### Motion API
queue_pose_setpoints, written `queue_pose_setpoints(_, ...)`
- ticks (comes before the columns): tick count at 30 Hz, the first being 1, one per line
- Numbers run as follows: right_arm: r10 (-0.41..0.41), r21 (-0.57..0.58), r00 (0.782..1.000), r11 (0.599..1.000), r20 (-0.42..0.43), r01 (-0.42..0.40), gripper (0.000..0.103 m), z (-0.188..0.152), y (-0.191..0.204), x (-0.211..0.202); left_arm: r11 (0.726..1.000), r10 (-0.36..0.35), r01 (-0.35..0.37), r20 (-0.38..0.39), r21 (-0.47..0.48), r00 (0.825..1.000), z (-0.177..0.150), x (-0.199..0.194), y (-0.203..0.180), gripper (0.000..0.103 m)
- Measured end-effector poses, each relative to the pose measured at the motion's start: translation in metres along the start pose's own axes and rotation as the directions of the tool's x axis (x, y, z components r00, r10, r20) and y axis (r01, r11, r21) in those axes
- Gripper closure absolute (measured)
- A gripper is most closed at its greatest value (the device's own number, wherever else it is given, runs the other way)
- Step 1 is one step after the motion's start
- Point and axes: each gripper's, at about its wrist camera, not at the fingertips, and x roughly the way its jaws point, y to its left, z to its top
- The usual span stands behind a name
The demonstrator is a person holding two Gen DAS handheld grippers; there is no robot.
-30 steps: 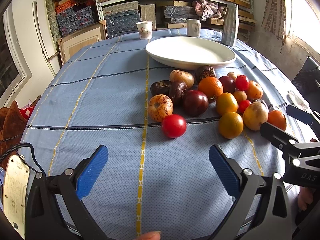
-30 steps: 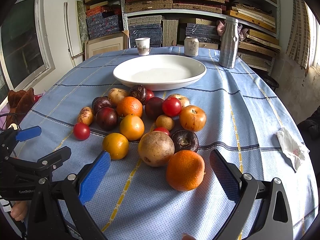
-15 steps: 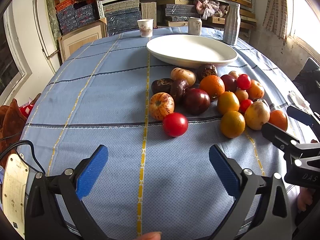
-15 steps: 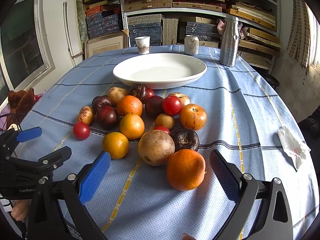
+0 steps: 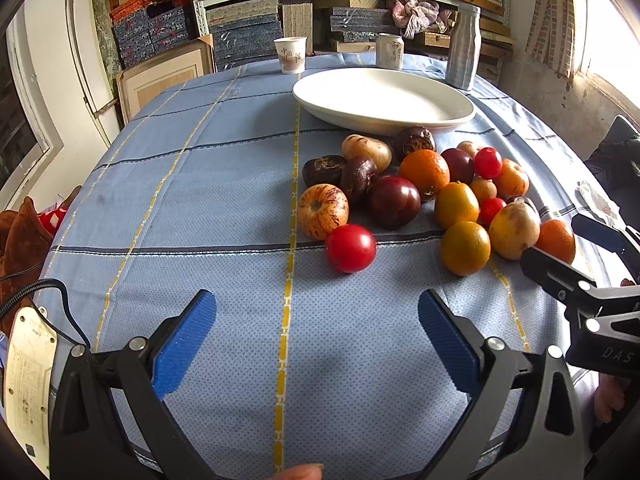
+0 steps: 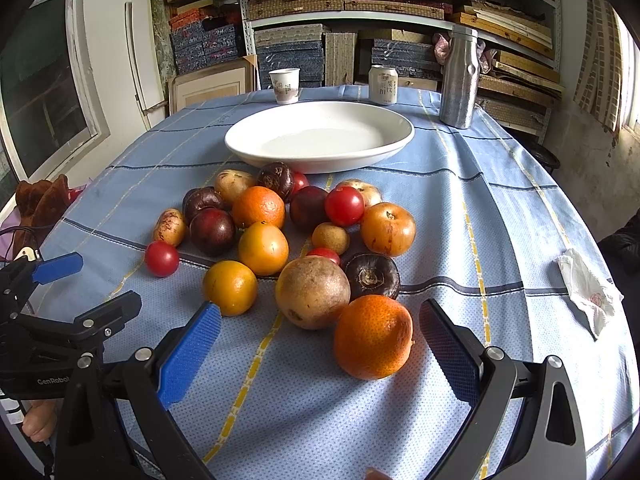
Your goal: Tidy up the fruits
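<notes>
Both claws gape; mangosteen point(image 6: 372, 276) calyx faces camera

tablecloth point(image 6: 500, 216): pale blue, dotted weave, crossed by yellow and dark navy stripes
plate point(image 6: 320, 138): plain white
orange point(image 6: 373, 337): bright orange, dimpled skin
tomato point(image 5: 350, 247): glossy red
apple point(image 5: 322, 211): yellow-orange, streaked dark red
plum point(image 5: 393, 201): deep maroon
pear point(image 6: 312, 292): tan-brown, speckled
cup point(image 6: 285, 85): white, dark print
bottle point(image 6: 458, 78): dull silver
napkin point(image 6: 588, 294): white, faint pink mark
pads point(image 6: 188, 354): blue, ribbed, on black frames
</notes>
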Motion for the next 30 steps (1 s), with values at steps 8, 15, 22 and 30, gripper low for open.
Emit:
queue_pose_setpoints(8,0.003,0.004,1.000,1.000,-0.014,-0.003,0.003,-0.0012,-0.0007,0.0038,1.000,0.000,0.000,0.000,0.000,1.000,0.0000,0.0001,0.0001,0.004)
queue_pose_setpoints(15,0.005,0.005,1.000,1.000,-0.012,-0.005,0.003,-0.0006,-0.0008,0.0028,1.000,-0.001,0.001,-0.001,0.000,1.000,-0.0005,0.0005,0.0000,0.004)
queue_pose_setpoints(22,0.007,0.005,1.000,1.000,-0.008,-0.007,0.003,-0.0006,-0.0008,0.0006,1.000,-0.001,0.001,-0.001,0.000,1.000,-0.0004,0.0005,0.0001,0.004)
queue_pose_setpoints(30,0.009,0.005,1.000,1.000,-0.007,-0.009,0.003,-0.0007,-0.0004,0.0004,1.000,-0.001,0.001,-0.001,0.000,1.000,-0.0002,0.0004,0.0002,0.004)
